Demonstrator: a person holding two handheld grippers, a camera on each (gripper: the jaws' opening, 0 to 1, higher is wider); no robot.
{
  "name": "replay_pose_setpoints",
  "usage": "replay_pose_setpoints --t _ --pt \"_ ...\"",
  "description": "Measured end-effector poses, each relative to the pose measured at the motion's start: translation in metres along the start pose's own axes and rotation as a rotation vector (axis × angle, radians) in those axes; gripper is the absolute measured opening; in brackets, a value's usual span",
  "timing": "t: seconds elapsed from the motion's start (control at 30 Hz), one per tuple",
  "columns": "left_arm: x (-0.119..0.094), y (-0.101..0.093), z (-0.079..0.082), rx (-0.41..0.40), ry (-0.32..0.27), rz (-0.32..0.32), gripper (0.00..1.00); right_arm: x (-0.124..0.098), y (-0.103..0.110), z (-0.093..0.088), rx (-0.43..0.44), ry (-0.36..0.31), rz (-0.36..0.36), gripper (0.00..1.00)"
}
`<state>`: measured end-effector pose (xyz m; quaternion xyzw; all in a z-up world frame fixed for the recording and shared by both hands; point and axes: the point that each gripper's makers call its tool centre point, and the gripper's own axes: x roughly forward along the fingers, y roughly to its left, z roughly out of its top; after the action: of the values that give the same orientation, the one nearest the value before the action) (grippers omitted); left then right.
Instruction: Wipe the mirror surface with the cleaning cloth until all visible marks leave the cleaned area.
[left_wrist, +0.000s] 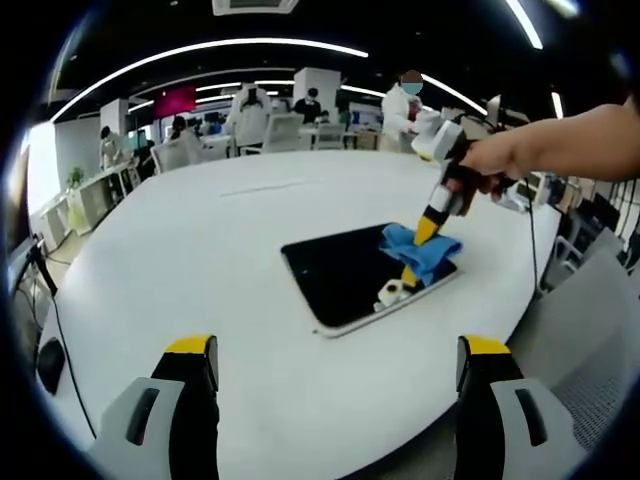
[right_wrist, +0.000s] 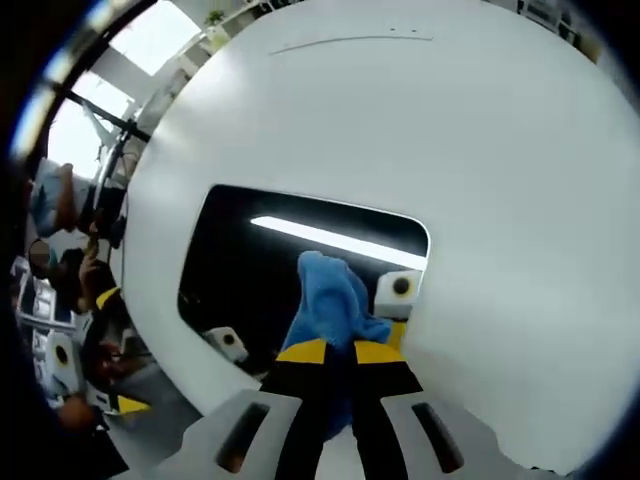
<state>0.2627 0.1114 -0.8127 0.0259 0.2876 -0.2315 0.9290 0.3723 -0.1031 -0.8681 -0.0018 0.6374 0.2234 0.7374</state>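
Blue cloth (right_wrist: 330, 300) is pinched between the closed jaws of the right gripper (right_wrist: 340, 352) and pressed onto the dark mirror (left_wrist: 340, 270), probably so it can be rubbed over the glass. The mirror is laid flat on the white table (left_wrist: 200, 250), with its long side running from the left gripper's side toward the right gripper's side. The left gripper (left_wrist: 335, 360) is held back above the table with its jaws wide apart, and nothing is gripped in it.
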Motion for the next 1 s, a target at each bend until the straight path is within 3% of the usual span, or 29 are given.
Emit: replay_pose_setpoints --t 0.4,1.0 --pt "0.001 0.001 0.002 0.003 -0.006 0.010 1.00 -0.006 -0.019 -0.003 -0.004 0.007 -0.028 0.03" --pt "0.001 0.000 0.001 0.007 0.004 0.002 1.00 -0.009 -0.030 -0.006 -0.013 -0.005 -0.077 0.03"
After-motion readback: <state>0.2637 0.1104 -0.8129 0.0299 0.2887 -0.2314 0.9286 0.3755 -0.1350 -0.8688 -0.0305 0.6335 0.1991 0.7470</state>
